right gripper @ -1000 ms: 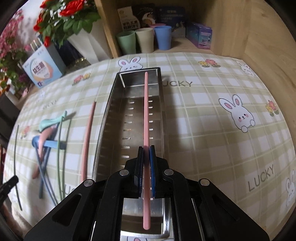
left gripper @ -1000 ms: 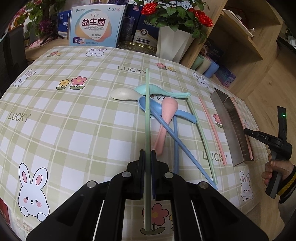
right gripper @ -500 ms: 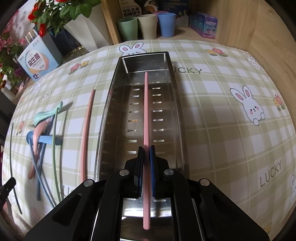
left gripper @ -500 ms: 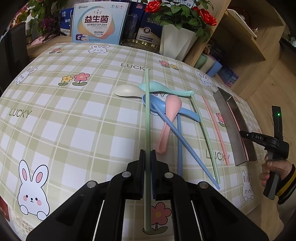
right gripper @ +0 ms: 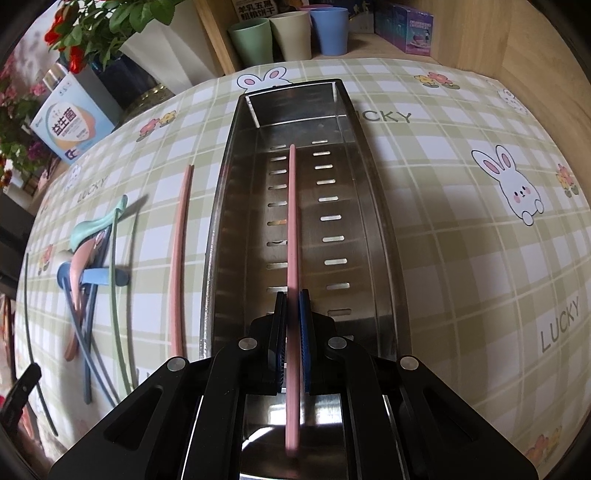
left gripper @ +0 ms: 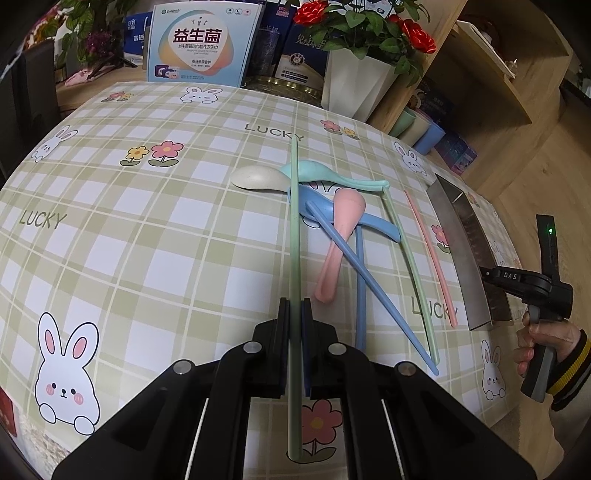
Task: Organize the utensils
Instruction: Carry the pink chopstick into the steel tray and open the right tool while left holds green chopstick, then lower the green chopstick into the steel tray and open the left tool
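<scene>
- The left gripper point(left gripper: 294, 314) is clamped on a green chopstick point(left gripper: 294, 229), which runs straight ahead between its pads and out over the worktop point(left gripper: 147, 258).
- The right gripper point(right gripper: 292, 314) is clamped on a pink chopstick point(right gripper: 292, 221) — the stick lies along the middle of the slotted steel tray point(right gripper: 373, 206), its far tip above the tray's floor; whether it touches the metal cannot be told.
- From the left view, "DAS" is printed on the right gripper's black body, and a hand point(left gripper: 543, 343) in a striped cuff grips its handle at the tray's near end.
- Just right of the green chopstick lies a heap: a cream spoon point(left gripper: 258, 178), a teal spoon point(left gripper: 325, 173), a blue spoon point(left gripper: 332, 214) and a pink spoon point(left gripper: 341, 229), crossed by blue chopsticks point(left gripper: 360, 280) and a second green chopstick point(left gripper: 410, 258).
- A second pink chopstick point(right gripper: 181, 251) lies beside the tray's left wall.
- The checked cloth reads "LUCKY"; a box point(left gripper: 201, 40) behind reads "益生菌".
- Beyond stand a white pot of roses point(left gripper: 354, 85) and three cups point(right gripper: 291, 35) on a shelf.
</scene>
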